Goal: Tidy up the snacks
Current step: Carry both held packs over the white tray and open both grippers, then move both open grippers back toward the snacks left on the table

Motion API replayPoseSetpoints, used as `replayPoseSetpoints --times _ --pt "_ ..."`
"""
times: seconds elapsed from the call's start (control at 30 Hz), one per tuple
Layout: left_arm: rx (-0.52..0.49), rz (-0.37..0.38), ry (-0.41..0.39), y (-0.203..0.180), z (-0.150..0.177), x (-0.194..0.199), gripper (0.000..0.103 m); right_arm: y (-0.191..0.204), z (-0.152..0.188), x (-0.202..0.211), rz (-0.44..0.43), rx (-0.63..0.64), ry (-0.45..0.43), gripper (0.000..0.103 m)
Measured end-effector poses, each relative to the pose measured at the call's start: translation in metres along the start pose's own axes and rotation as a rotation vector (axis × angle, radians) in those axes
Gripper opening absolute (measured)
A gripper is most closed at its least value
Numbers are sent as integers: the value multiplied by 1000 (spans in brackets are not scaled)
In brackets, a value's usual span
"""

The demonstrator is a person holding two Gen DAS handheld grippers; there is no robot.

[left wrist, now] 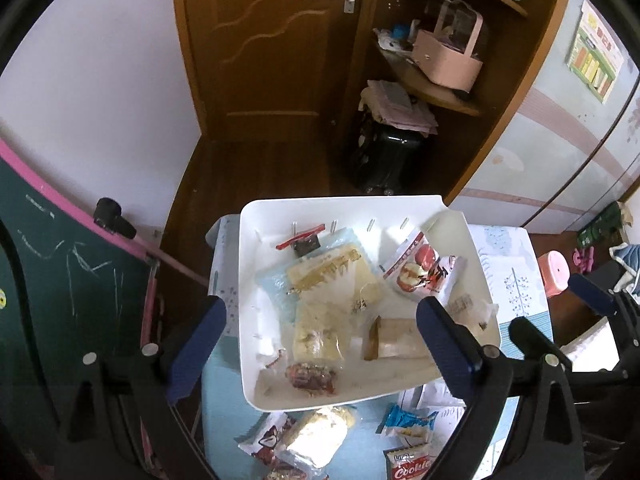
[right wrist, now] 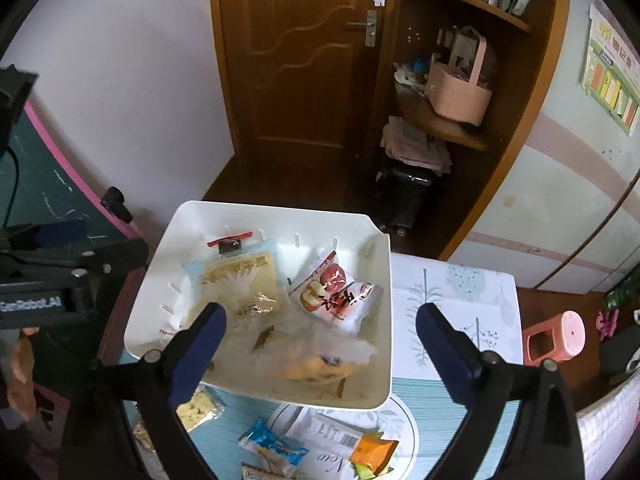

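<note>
A white bin [left wrist: 264,216] [right wrist: 384,360] stands on the small table and holds several snack packets, among them a red-and-white apple-print bag [left wrist: 416,268] [right wrist: 332,288] and a yellow cracker packet [left wrist: 328,268] [right wrist: 240,276]. Loose snacks lie on the table before the bin: a pale cracker pack [left wrist: 316,436], a blue packet [left wrist: 408,424] [right wrist: 272,446], a Cookies pack [left wrist: 412,466] and an orange packet [right wrist: 374,452]. My left gripper [left wrist: 320,344] is open and empty above the bin's near edge. My right gripper [right wrist: 320,344] is open and empty over the bin; it also shows in the left wrist view [left wrist: 560,312].
The table [left wrist: 224,400] has a light blue patterned cloth. A green chalkboard with pink frame [left wrist: 60,260] stands left. A wooden door [left wrist: 272,40], shelves with a pink basket [left wrist: 448,56] and a black case [left wrist: 384,156] are behind. A pink stool [right wrist: 560,340] stands right.
</note>
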State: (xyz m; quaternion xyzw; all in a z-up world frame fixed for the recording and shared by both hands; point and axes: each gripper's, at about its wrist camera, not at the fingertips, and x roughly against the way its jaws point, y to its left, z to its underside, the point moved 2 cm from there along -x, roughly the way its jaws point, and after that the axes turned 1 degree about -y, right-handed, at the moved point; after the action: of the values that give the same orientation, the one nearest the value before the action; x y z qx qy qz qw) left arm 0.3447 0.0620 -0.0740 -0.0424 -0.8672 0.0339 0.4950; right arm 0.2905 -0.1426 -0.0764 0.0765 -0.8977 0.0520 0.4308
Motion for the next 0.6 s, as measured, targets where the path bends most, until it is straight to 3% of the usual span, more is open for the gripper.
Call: replayPoseSetpoints --times 0.23,0.6 --pt "4 -8 -24 -3 17 22 95 -5 10 17 -31 -26 3 97" --pt "-30 -19 -73 -25 64 75 95 -5 58 65 -34 -1 7 97"
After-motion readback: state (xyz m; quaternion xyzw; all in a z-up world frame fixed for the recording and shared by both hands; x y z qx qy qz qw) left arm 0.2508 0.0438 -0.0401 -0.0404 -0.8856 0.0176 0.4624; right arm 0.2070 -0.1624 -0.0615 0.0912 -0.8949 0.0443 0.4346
